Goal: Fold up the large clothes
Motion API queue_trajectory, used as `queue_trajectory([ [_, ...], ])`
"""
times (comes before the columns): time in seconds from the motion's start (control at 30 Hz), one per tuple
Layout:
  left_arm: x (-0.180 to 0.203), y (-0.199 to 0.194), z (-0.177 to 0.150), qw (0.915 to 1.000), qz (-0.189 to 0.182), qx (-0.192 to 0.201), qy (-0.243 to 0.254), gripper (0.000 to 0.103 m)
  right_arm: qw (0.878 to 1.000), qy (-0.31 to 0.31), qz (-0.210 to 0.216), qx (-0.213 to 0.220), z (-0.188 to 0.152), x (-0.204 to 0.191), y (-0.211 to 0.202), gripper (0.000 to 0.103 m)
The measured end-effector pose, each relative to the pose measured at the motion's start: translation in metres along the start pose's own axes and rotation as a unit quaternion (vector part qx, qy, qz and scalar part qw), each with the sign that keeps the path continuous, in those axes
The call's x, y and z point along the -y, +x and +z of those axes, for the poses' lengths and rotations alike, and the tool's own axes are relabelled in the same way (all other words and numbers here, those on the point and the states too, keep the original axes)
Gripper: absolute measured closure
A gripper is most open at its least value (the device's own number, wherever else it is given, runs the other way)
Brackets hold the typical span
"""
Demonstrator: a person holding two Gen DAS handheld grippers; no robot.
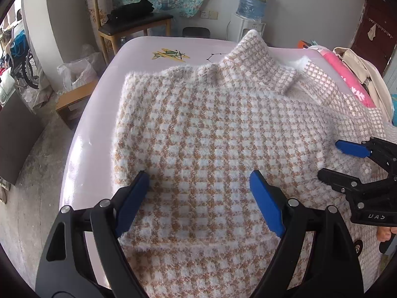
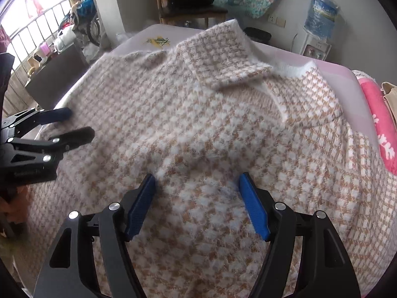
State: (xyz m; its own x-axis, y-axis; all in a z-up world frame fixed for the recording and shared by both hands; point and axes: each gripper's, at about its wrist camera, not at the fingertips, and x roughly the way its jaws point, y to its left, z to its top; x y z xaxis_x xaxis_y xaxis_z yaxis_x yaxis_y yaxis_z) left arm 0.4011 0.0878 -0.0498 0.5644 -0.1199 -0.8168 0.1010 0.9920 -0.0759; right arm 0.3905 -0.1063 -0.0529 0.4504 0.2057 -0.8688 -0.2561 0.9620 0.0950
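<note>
A fuzzy tan-and-white checked sweater lies spread on a pale pink table. One sleeve is folded over its far part, near the white neckline. My left gripper hangs open just over the near left part of the sweater, close to its left edge, with nothing pinched. My right gripper is open over the knit further right, blue pads apart and only fabric beneath them. A hand shows behind the right gripper.
A pink cloth and a beige garment are piled at the table's right end. Beyond the far edge stand a wooden chair and a water dispenser. A low wooden stool sits on the floor at the left.
</note>
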Motion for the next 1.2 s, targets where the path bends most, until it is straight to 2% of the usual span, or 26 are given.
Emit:
queue_trajectory([
  [0.1,-0.001,-0.001,0.001,0.9999,-0.003,0.0,0.01,0.023,1.0,0.015,0.0,-0.002,-0.015,0.016,-0.013,0.036],
  [0.2,0.006,-0.012,0.002,0.9998,0.008,0.007,0.019,0.023,0.999,0.046,-0.007,-0.01,-0.025,0.034,-0.025,0.036],
  [0.33,0.022,-0.029,0.008,0.999,-0.007,0.031,0.033,0.023,0.996,0.078,-0.027,0.017,-0.029,0.053,-0.044,0.036],
  [0.43,0.038,-0.026,0.01,0.9989,-0.017,0.022,0.037,0.023,0.993,0.104,-0.043,0.022,-0.031,0.071,-0.044,0.036],
  [0.53,0.054,-0.014,0.007,0.9989,-0.023,0.003,0.041,0.019,0.993,0.107,-0.055,-0.003,-0.039,0.076,-0.022,0.035],
  [0.63,0.06,0.008,0.0,0.9988,-0.01,-0.032,0.036,0.018,0.994,0.095,-0.061,-0.002,-0.041,0.071,-0.027,0.034],
  [0.73,0.065,0.007,-0.006,0.9989,0.01,-0.016,0.042,0.015,0.992,0.12,-0.037,0.009,-0.048,0.08,-0.046,0.032],
  [0.8,0.062,0.007,-0.007,0.9992,0.01,-0.016,0.036,0.014,0.989,0.143,-0.029,0.019,-0.054,0.09,-0.062,0.023],
  [0.9,0.062,0.007,-0.008,0.9993,0.014,-0.018,0.031,0.013,0.984,0.173,-0.015,0.026,-0.065,0.107,-0.081,0.017],
  [1.07,0.06,0.005,-0.014,0.9994,0.02,-0.01,0.028,0.01,0.974,0.222,-0.022,0.035,-0.096,0.138,-0.113,0.017],
  [1.2,0.061,0.005,-0.015,0.9993,0.02,-0.011,0.028,0.008,0.956,0.284,-0.045,0.05,-0.129,0.181,-0.143,0.017],
])
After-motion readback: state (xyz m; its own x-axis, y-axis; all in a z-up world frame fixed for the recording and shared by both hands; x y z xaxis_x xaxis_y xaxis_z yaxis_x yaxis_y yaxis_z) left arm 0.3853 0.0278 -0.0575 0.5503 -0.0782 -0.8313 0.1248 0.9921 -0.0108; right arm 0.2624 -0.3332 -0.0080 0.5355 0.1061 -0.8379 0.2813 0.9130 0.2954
